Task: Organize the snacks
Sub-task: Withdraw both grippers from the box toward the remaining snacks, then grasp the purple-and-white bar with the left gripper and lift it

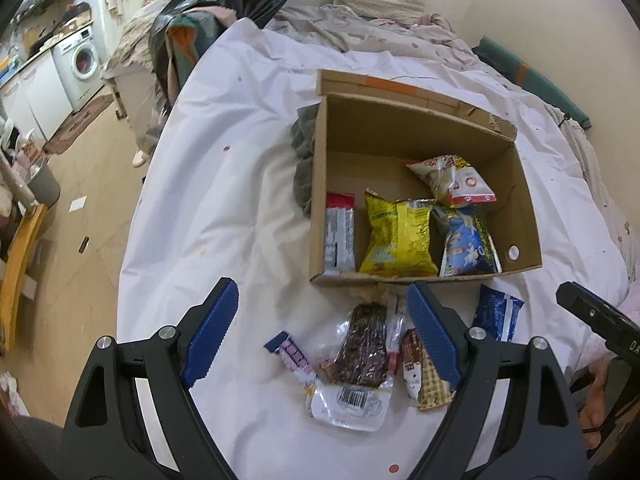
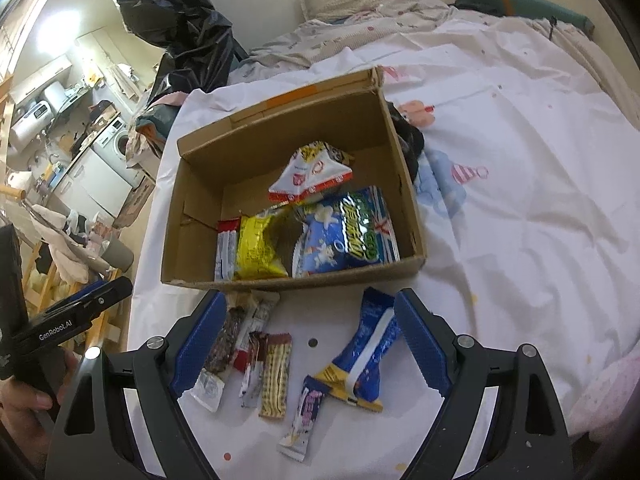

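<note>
An open cardboard box (image 1: pixel 520 196) (image 2: pixel 200 184) stands on the white bed sheet. It holds a yellow bag (image 1: pixel 400 236) (image 2: pixel 256 248), a blue bag (image 1: pixel 466 244) (image 2: pixel 348 236), a white and red bag (image 1: pixel 452 178) (image 2: pixel 312 176) and a red and silver bar (image 1: pixel 340 232). In front of it lie a dark seed bar (image 1: pixel 364 348) (image 2: pixel 224 340), a wafer bar (image 1: pixel 428 384) (image 2: pixel 276 376), a pink candy pack (image 1: pixel 296 360) (image 2: pixel 308 412) and a blue packet (image 1: pixel 498 314) (image 2: pixel 372 344). My left gripper (image 1: pixel 320 336) is open above the seed bar. My right gripper (image 2: pixel 308 340) is open above the loose snacks.
A dark cloth (image 1: pixel 304 152) lies against the box's far side. Pillows and a crumpled quilt (image 2: pixel 360 20) lie at the bed's head. A black plastic bag (image 2: pixel 180 28) stands left of the bed. A cluttered floor and a washing machine (image 1: pixel 82 60) lie further left.
</note>
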Available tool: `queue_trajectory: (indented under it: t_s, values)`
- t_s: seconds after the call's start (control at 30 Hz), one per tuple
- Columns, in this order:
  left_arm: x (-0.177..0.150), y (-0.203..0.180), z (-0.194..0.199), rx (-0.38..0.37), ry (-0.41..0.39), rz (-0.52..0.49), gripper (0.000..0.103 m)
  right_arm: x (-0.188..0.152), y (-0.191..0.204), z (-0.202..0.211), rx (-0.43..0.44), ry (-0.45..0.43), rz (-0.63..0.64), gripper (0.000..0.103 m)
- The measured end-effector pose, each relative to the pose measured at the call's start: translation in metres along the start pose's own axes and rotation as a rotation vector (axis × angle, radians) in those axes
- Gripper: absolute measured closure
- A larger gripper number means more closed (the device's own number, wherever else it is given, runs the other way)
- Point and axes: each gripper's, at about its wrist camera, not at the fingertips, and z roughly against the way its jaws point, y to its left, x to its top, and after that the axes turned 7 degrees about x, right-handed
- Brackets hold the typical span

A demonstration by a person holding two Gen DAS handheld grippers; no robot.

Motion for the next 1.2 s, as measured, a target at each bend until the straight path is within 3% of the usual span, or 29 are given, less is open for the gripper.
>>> queue_trajectory:
  t_s: [0.2,0.3,0.4,0.53,0.6,0.7,0.83,0.9,1.0,1.2]
  values:
    - [-0.007,0.021,-0.016,0.032,0.075,0.107,0.019,-0.012,-0.017,-0.001,0.015,0.037,-0.108,0.015]
    - [-0.008,0.033,-0.026,0.106,0.120,0.148,0.019,-0.015,-0.023,-0.001,0.015,0.030,-0.156,0.015]
    - [-0.013,0.041,-0.038,0.095,0.178,0.189,0.019,-0.013,-0.026,0.001,0.014,0.022,-0.167,0.015]
    - [-0.021,0.036,-0.064,0.095,0.280,0.163,0.021,-0.012,-0.032,-0.005,0.031,0.040,-0.204,0.015]
    - [-0.029,0.035,-0.075,0.068,0.337,0.183,0.039,-0.012,-0.032,-0.007,0.036,0.046,-0.209,0.015]
    - [-0.043,0.026,-0.096,0.046,0.428,0.187,0.053,-0.011,-0.031,-0.009,0.036,0.048,-0.202,0.015]
    - [-0.055,0.013,-0.117,0.071,0.490,0.151,0.067,-0.011,-0.031,-0.013,0.034,0.057,-0.198,0.015]
    - [-0.059,0.010,-0.122,0.075,0.507,0.145,0.086,-0.010,-0.031,-0.013,0.033,0.056,-0.198,0.015]
    - [-0.061,0.011,-0.121,0.068,0.518,0.143,0.088,-0.010,-0.033,-0.013,0.030,0.051,-0.203,0.015]
    - [-0.050,0.022,-0.099,0.111,0.443,0.139,0.088,-0.013,-0.040,-0.016,0.020,0.069,-0.218,0.015]
